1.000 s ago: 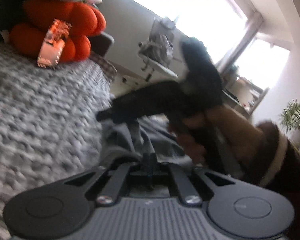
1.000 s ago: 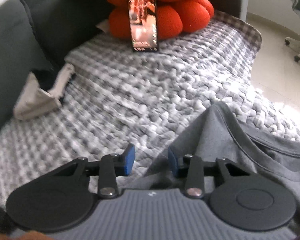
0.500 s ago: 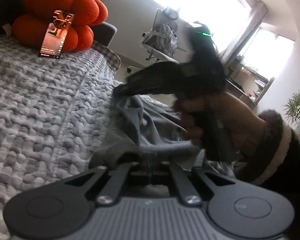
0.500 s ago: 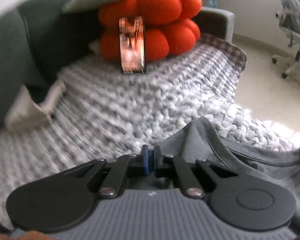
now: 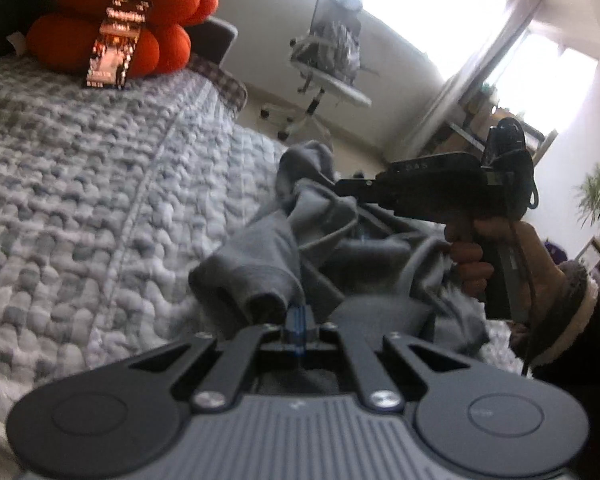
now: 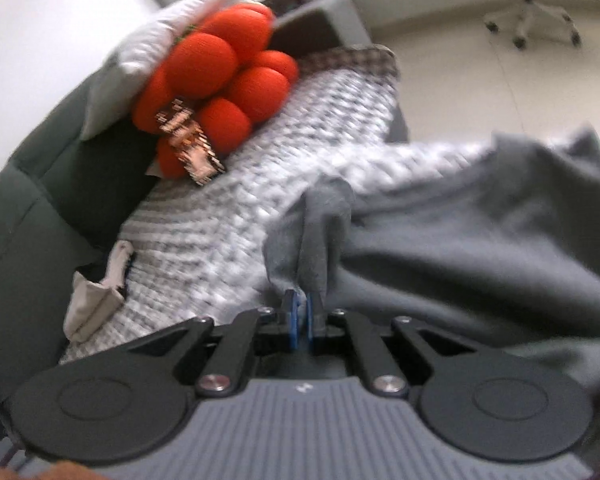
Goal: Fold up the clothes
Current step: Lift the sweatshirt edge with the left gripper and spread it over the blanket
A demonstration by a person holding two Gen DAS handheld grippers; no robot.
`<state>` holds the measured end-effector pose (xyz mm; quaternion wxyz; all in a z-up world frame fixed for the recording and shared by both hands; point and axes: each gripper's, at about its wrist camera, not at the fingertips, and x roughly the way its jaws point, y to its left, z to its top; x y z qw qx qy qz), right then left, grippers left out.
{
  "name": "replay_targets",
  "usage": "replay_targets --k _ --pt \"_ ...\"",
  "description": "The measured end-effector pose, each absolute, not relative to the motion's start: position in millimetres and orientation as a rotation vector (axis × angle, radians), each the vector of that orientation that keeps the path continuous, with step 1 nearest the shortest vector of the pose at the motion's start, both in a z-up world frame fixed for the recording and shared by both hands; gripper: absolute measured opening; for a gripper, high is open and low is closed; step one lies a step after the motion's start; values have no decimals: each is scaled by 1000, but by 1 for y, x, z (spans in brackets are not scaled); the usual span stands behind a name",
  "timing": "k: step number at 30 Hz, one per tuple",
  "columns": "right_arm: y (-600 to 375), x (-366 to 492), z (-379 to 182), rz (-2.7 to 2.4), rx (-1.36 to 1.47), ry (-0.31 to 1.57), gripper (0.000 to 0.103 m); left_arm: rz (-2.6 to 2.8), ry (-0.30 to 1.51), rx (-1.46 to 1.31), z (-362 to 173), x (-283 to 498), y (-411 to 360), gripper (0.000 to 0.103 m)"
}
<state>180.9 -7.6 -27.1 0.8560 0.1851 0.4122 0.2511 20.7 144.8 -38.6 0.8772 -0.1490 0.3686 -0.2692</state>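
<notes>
We had both the left gripper and right gripper pinched shut on the grey sweatshirt, lifting its edge off the knitted blanket for folding.

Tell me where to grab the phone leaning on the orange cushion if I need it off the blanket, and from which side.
Grip the phone by its two long side edges near the free top end, coming from above on the blanket side. It stands nearly upright, its back against the orange cushion, so only the front and edges look reachable. Both grippers currently pinch the grey shirt.

The shirt lies on the blanket between both tongs. The phone leans against the cushion behind it.
</notes>
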Motion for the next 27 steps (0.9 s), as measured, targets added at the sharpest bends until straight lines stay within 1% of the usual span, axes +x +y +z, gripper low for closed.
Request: replay_targets --k 4,7,9,10,11,13,14,15,17,19,22,23,27 --pt "-11 175 -35 523 392 891 6 -547 807 -299 -43 21 142 0" --pt "-12 172 -37 527 388 899 14 -533 796 -314 -40 19 146 1" --pt "-12 169 -38 529 385 904 16 -523 776 -324 -35 17 150 9" --pt "-12 168 -39 530 384 906 16 -516 765 -331 -33 16 153 18" --pt "-13 168 -38 534 388 904 17 -508 752 -338 -30 15 156 30" --pt "-14 166 -34 544 393 894 21 -493 720 -347 -24 12 161 43" --pt "-15 165 -31 550 395 889 35 -485 704 -347 -22 11 163 45" --pt "-16 164 -29 555 398 884 47 -477 693 -344 -20 10 164 46" --pt "-15 161 -23 565 393 863 47 -459 690 -344 -18 12 167 49" --pt "-13 159 -18 571 387 853 47 -443 710 -356 -19 18 169 49" --pt "-7 156 -13 601 385 870 47 -434 758 -396 -26 27 170 45" --pt "-4 153 -12 606 380 876 47 -432 763 -399 -26 27 169 40" --pt "4 142 -6 632 365 898 47 -400 703 -320 -18 16 164 39"
